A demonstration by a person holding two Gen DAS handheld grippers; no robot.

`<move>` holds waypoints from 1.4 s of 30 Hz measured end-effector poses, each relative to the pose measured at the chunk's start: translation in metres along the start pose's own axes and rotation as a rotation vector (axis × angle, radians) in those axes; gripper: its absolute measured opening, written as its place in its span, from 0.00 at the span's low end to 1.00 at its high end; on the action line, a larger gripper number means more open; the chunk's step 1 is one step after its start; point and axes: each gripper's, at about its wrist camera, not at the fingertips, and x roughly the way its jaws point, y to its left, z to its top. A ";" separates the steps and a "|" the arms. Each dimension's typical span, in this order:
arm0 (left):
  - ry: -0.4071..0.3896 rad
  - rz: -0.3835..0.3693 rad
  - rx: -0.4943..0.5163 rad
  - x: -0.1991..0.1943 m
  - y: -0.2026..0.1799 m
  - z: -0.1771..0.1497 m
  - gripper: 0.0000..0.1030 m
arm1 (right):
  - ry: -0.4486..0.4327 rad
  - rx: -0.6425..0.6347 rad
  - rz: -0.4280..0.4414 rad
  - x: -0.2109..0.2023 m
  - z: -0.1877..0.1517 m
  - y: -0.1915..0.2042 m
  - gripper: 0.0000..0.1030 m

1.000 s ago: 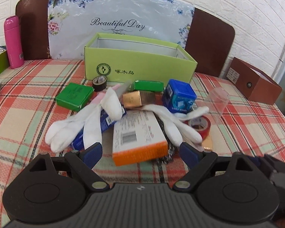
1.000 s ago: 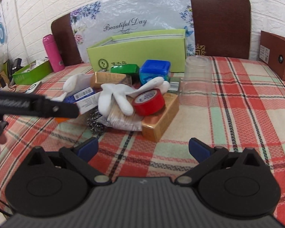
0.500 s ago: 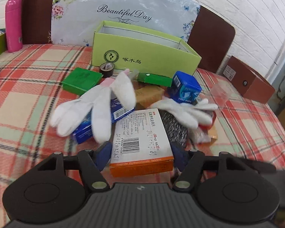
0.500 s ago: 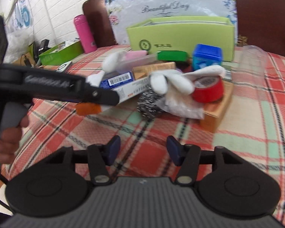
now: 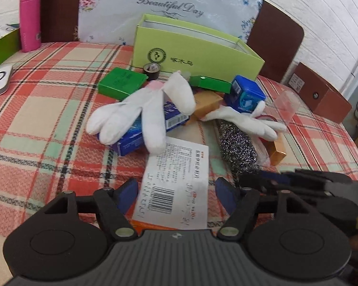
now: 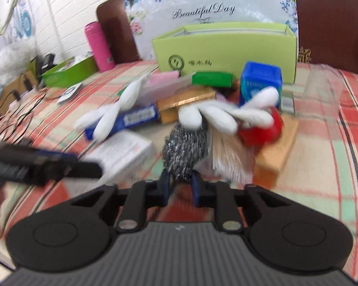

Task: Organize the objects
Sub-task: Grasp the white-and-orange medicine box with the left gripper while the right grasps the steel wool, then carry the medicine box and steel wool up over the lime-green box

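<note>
A pile of objects lies on the plaid tablecloth in front of an open lime-green box point(image 5: 193, 47). My left gripper point(image 5: 176, 194) is open, its blue fingers on either side of a white and orange medicine box point(image 5: 176, 181), not closed on it. My right gripper point(image 6: 181, 184) has its jaws narrowed around the near end of a steel wool scrubber point(image 6: 185, 149); whether they grip it is unclear in the blur. White gloves point(image 5: 143, 112) lie over a blue box point(image 5: 140, 135). A second glove point(image 6: 224, 114) covers a red tape roll point(image 6: 262, 131).
Also in the pile are green boxes point(image 5: 121, 83), a blue cube box point(image 5: 247, 94), gold boxes point(image 6: 276, 152), a black tape roll point(image 5: 151, 68) and a clear plastic cup point(image 5: 286, 104). A pink bottle point(image 5: 31, 16) stands far left. A brown box point(image 5: 319, 95) sits far right.
Both grippers have moved forward into the pile. The left now straddles the medicine box. The right's jaws have narrowed from wide open to close around the scrubber's end.
</note>
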 end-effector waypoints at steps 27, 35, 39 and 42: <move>0.028 0.089 0.031 0.016 0.001 0.000 0.76 | -0.039 -0.203 -0.063 0.014 0.012 0.029 0.35; 0.025 0.079 0.082 0.020 -0.008 0.000 0.71 | -0.009 -0.122 0.003 -0.025 -0.013 0.018 0.35; 0.024 0.041 0.083 0.017 -0.010 0.001 0.70 | -0.047 -0.105 -0.001 -0.034 -0.009 0.015 0.35; -0.001 0.010 0.098 0.006 -0.013 0.004 0.70 | -0.080 -0.098 0.013 -0.042 -0.001 0.014 0.35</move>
